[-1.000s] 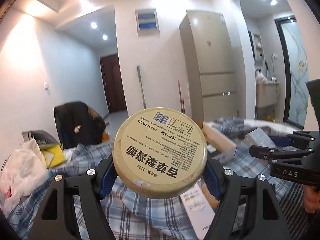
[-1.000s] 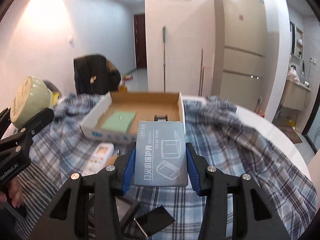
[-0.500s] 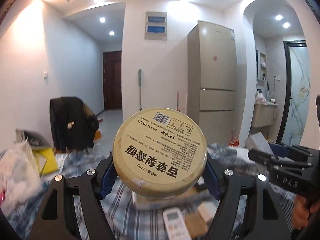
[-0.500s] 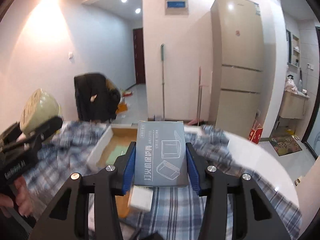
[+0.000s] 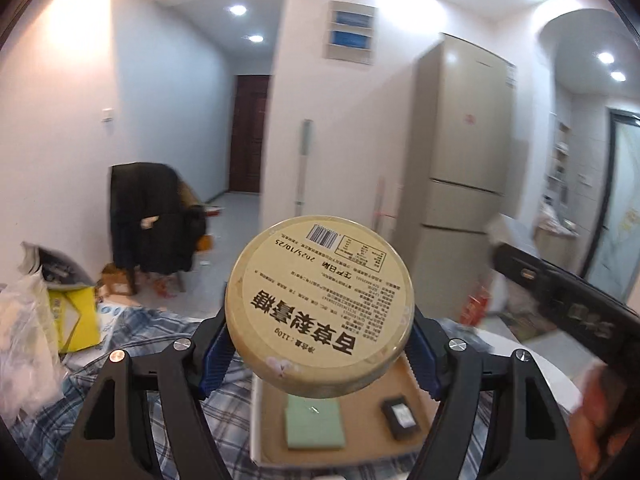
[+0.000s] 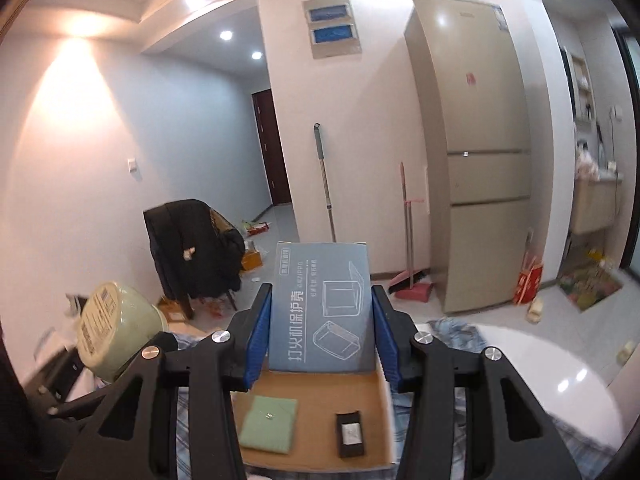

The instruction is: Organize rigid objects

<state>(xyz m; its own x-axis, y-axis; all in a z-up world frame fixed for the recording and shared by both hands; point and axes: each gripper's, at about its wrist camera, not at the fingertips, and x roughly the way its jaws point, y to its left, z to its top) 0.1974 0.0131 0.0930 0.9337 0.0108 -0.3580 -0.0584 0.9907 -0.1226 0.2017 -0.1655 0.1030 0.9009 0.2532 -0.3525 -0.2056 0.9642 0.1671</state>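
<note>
Now both of my grippers sit higher than a second ago: the plaid cloth (image 5: 132, 332) that filled the lower views has dropped away, and the open cardboard tray (image 6: 376, 392), then ahead of the jaws, lies directly beneath them. My left gripper (image 5: 318, 346) holds the round tin (image 5: 320, 304) across its width, blue pads pressed on both sides, its labelled base facing the camera; the jaws stand wide around it, as before. My right gripper (image 6: 320, 332) stays clamped on the grey-blue lighter-case box (image 6: 322, 306), which stands upright between the pads. Both point slightly downward. Below the jaws, inside the tray, lie a green pad (image 6: 270, 424) and a small black box (image 6: 350, 434), apart from each other. The left gripper's tin shows at the right view's left edge.
</note>
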